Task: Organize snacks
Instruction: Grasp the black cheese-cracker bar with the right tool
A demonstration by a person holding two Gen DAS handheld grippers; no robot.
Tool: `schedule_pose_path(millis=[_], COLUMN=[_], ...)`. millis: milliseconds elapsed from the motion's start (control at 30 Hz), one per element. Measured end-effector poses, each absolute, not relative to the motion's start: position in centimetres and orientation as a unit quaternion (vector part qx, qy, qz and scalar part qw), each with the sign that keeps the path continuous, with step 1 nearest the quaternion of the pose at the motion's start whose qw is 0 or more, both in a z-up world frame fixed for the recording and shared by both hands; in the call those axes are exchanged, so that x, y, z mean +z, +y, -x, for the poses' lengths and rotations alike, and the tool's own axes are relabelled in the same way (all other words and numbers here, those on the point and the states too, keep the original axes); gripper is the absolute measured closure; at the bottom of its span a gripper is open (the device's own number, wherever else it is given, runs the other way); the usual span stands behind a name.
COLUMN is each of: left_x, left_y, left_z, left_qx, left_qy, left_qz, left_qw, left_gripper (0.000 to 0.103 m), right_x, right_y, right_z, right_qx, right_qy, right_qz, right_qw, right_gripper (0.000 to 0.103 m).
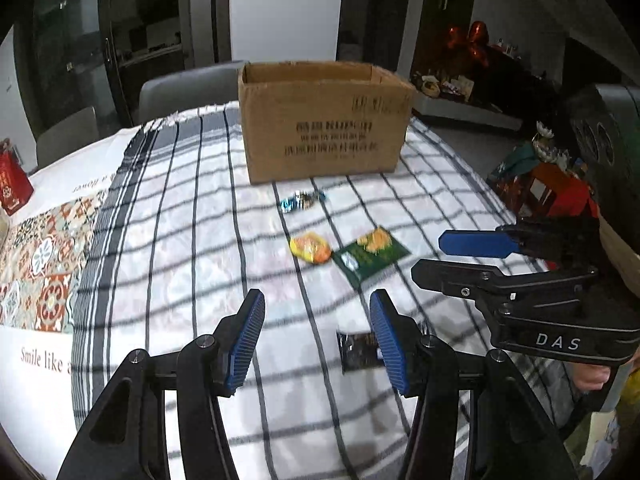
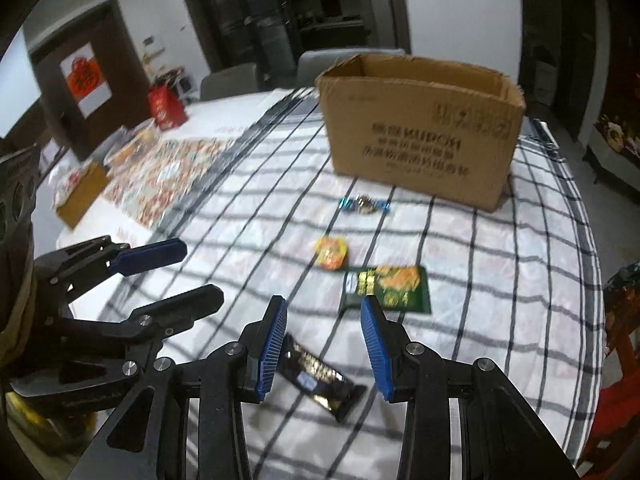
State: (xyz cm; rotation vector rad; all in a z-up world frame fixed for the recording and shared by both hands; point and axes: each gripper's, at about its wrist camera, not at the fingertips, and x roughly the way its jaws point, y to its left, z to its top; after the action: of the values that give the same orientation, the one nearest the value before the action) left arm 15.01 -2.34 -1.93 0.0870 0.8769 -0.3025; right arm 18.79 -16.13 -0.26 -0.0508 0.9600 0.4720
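Note:
An open cardboard box [image 1: 324, 120] [image 2: 420, 128] stands at the far side of the checked tablecloth. In front of it lie a blue-wrapped candy [image 1: 302, 200] [image 2: 364, 205], a yellow-orange snack pack [image 1: 311, 247] [image 2: 331, 253], a green packet [image 1: 370, 254] [image 2: 386, 289] and a black bar [image 1: 358, 352] [image 2: 320, 376]. My left gripper [image 1: 316, 340] is open and empty, above the cloth left of the black bar. My right gripper [image 2: 324, 342] is open and empty, just above the black bar; it also shows in the left wrist view [image 1: 428, 256].
A patterned mat [image 1: 36, 256] [image 2: 168, 172] lies left of the cloth. A red bag [image 1: 12, 182] [image 2: 166, 110] and a small brown box [image 2: 82, 196] stand at the far left. Grey chairs [image 1: 188, 88] stand behind the table. Clutter [image 1: 548, 184] sits off the right edge.

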Motion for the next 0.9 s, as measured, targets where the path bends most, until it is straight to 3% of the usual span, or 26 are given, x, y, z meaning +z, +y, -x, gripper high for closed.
schedule_pose_path(millis=[433, 733, 900], left_x=[-7.1, -9.1, -9.8], left_y=[-1.8, -1.7, -1.5], left_z=[-14.1, -14.2, -14.6], left_qx=[-0.131, -0.125, -0.121], left_qy=[0.488, 0.513, 0.524], left_qz=[-0.025, -0.023, -0.014], left_qw=[0.863, 0.849, 0.843], left_gripper=[0.049, 0.049, 0.049], right_x=[-5.5, -7.2, -8.1], right_y=[-13.8, -12.0, -12.1], right_z=[-17.8, -18.1, -19.0], right_qx=[0.274, 0.312, 0.316], right_qy=[0.527, 0.530, 0.541], right_qz=[0.125, 0.215, 0.208], right_qw=[0.794, 0.758, 0.751], right_gripper=[0.063, 0.063, 0.063])
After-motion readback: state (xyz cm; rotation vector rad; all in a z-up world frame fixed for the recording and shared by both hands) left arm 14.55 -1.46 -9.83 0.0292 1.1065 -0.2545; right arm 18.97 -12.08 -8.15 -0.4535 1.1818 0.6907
